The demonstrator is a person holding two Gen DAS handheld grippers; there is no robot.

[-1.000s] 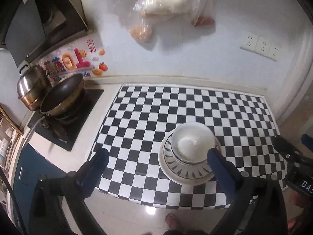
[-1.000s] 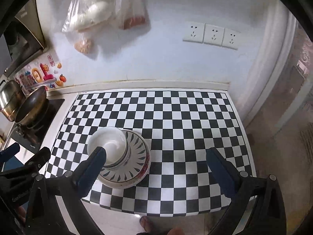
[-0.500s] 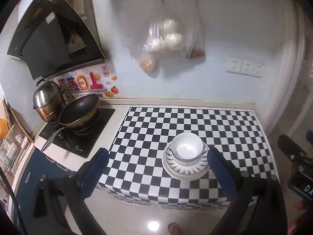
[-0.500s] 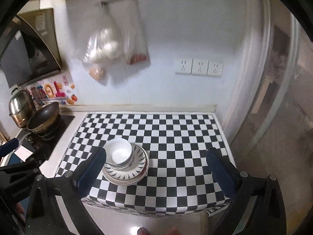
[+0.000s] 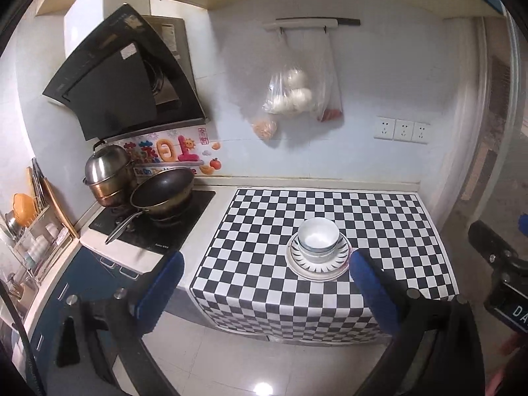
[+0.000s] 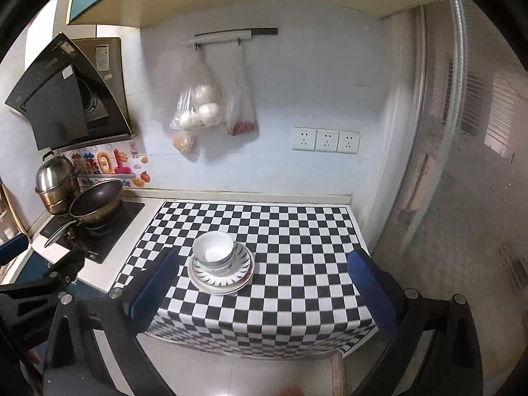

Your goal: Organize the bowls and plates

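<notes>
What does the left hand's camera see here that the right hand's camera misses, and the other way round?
Only the left wrist view shows the dish rack with an orange strainer at the far left, and the right gripper at its right edge.

Only the right wrist view shows the frosted window on the right, and the left gripper at its left edge.

Both show the bowls stacked on plates on the checkered cloth, the wok, steel pot, range hood, hanging bags and wall sockets.
</notes>
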